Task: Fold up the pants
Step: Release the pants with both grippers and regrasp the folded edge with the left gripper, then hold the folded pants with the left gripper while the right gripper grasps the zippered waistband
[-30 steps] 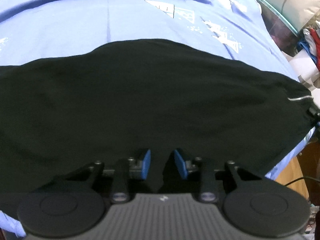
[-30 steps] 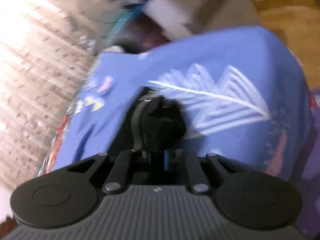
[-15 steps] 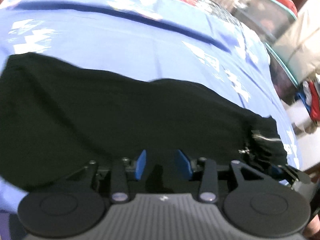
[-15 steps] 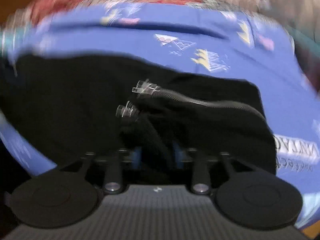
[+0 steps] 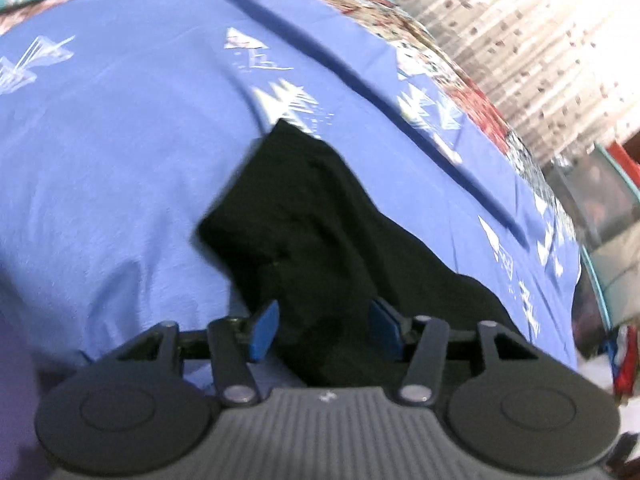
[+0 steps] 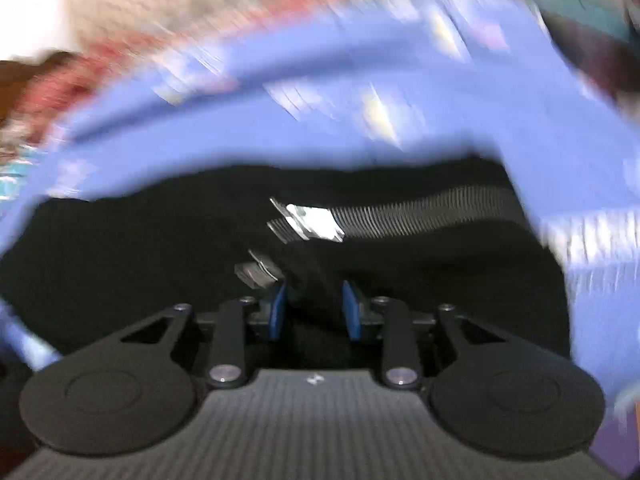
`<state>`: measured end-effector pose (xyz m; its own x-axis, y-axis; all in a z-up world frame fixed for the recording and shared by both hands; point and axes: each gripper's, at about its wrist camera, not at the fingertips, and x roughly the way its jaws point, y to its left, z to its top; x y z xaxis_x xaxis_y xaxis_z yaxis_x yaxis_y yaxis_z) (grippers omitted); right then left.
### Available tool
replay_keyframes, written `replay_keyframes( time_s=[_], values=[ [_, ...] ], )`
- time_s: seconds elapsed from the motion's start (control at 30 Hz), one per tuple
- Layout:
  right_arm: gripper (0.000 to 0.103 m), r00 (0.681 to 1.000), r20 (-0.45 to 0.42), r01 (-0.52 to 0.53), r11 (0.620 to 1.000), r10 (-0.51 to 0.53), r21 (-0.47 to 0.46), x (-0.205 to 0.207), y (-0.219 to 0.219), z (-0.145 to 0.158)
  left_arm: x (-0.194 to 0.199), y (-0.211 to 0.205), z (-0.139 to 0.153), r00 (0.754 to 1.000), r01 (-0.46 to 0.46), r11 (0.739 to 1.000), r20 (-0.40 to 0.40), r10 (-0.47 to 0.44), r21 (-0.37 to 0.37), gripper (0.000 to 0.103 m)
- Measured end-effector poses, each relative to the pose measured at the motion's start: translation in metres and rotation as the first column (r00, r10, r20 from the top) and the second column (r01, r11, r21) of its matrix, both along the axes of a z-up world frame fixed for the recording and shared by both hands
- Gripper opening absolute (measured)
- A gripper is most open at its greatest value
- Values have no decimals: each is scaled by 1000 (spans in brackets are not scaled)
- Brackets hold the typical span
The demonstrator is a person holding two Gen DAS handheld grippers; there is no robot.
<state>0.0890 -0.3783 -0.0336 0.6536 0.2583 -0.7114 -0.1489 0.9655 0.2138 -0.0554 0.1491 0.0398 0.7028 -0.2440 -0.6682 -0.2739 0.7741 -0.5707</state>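
The black pants (image 5: 320, 216) lie on the blue sheet (image 5: 120, 160), right in front of both tools. In the left wrist view, the left gripper (image 5: 324, 330) has its blue pads set wide, with a thick lump of black cloth between them. The cloth fills the gap, but I cannot tell if the pads squeeze it. I think the tool sits at this end so it can carry the leg end over the rest of the pants.

In the right wrist view, the right gripper (image 6: 314, 308) has its pads set narrow, and a fold of the pants (image 6: 160, 248) sits between them, so it seems to be pinching the cloth. Just ahead of the pads lies the ribbed waistband (image 6: 420, 216), with a shiny tag (image 6: 312, 220) at its end (the picture is very blurry, so I may be wrong about the tag). Holding near the waistband likely keeps that end in place for the fold.

Half a second ago, the pants spread wide across the left view. Now they look like a narrow strip that runs away from the left tool, so the tool has swung around to look along them. The left pads are also a bit wider apart than before. The right view shows the waistband closer and much more blurred.
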Motion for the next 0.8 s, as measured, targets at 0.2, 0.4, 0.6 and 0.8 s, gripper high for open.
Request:
replay_keyframes(
  time_s=[0.2,0.4,0.6,0.8],
  values=[
    [35,996,91,-10,994,21,-111,-12,23,37,7,11,-20,1000,-17,998,-8,17,-68,88],
    [14,989,49,-149,976,143,159,0,67,52,25,29,-45,997,-75,980,5,78,-187,98],
    [8,928,-120,-286,879,354,382,43,185,22,36,33,-57,990,-138,977,12,142,-162,41],
    [0,854,-331,-237,866,402,440,62,273,-15,27,29,-40,992,-109,987,57,117,-117,27]
  ],
)
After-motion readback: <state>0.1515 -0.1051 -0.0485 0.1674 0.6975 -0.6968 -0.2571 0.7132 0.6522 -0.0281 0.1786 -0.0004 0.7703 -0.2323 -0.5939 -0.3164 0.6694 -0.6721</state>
